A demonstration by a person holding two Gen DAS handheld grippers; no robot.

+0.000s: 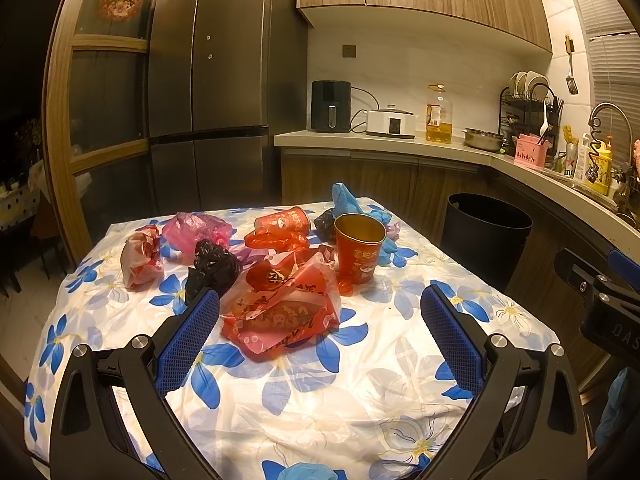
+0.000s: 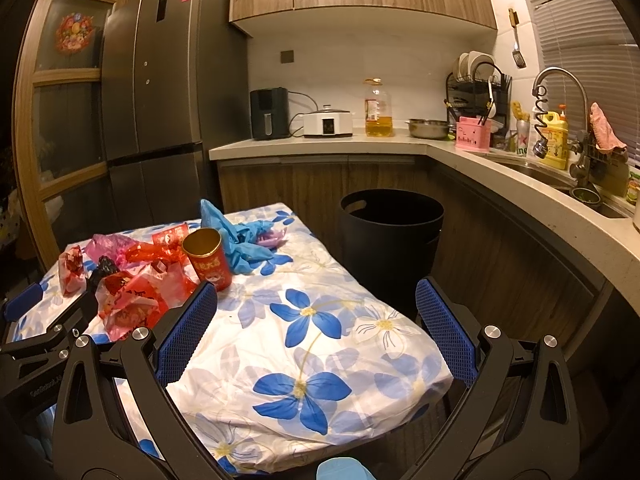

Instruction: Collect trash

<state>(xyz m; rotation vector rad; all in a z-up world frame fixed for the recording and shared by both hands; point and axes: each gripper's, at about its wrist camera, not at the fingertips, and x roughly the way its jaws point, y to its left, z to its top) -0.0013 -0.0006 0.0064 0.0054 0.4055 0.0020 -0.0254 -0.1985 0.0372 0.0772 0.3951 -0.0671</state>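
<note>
Trash lies scattered over the far half of the counter (image 1: 360,380), which wears a white cloth printed with blue flowers. Left tool (image 1: 320,304): jaws spread wide, holding nothing, poised above the near edge. Right tool (image 2: 316,300): jaws likewise spread and empty, over the counter's right-hand corner.

Nearest the left tool sits a crumpled red plastic bag (image 1: 280,312), with a black bag (image 1: 212,268) just beside it on the left. A red paper cup (image 1: 358,252) stands upright just behind the red bag. Further left lies a balled red-and-white wrapper (image 1: 140,258). Behind these: a pink bag (image 1: 196,228), a second red cup (image 1: 284,220) on its side, and blue gloves (image 2: 240,240) at the far edge.

Beyond the counter's right side, a black bin (image 2: 390,236) stands on the floor, against the kitchen cabinets.
</note>
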